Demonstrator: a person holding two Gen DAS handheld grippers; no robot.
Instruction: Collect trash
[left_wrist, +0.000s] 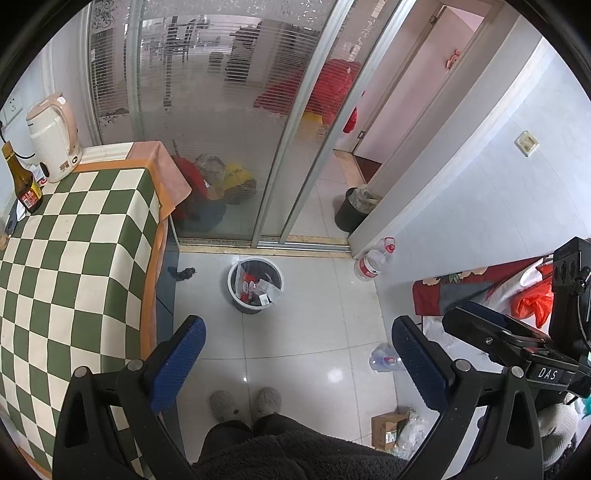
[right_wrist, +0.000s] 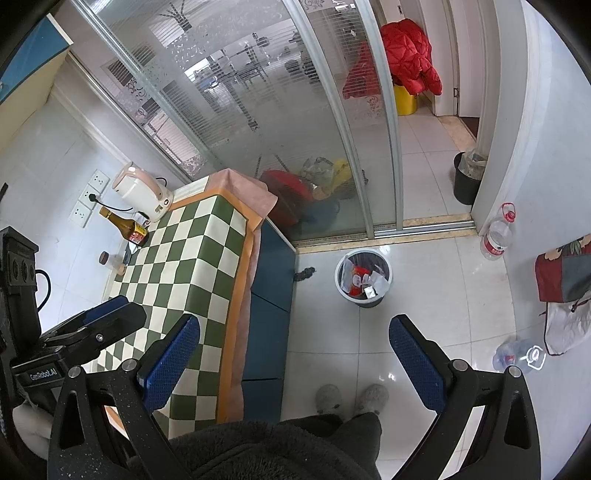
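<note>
A grey trash bin (left_wrist: 255, 284) stands on the tiled floor near the sliding glass door, holding red and clear wrappers; it also shows in the right wrist view (right_wrist: 364, 277). My left gripper (left_wrist: 299, 332) is open and empty, held high above the floor short of the bin. My right gripper (right_wrist: 294, 330) is open and empty, also high above the floor. A crushed clear bottle (left_wrist: 384, 358) lies on the floor at the right, also in the right wrist view (right_wrist: 517, 356). A small dark scrap (left_wrist: 184, 273) lies by the table's foot, also in the right wrist view (right_wrist: 306, 274).
A table with a green checked cloth (left_wrist: 74, 258) stands at the left, bearing a kettle (left_wrist: 53, 136) and a brown bottle (left_wrist: 24, 181). A big water bottle (left_wrist: 373, 262) stands by the wall. A cardboard box (left_wrist: 388, 428) lies at lower right. A black bin (left_wrist: 351, 210) stands beyond the door.
</note>
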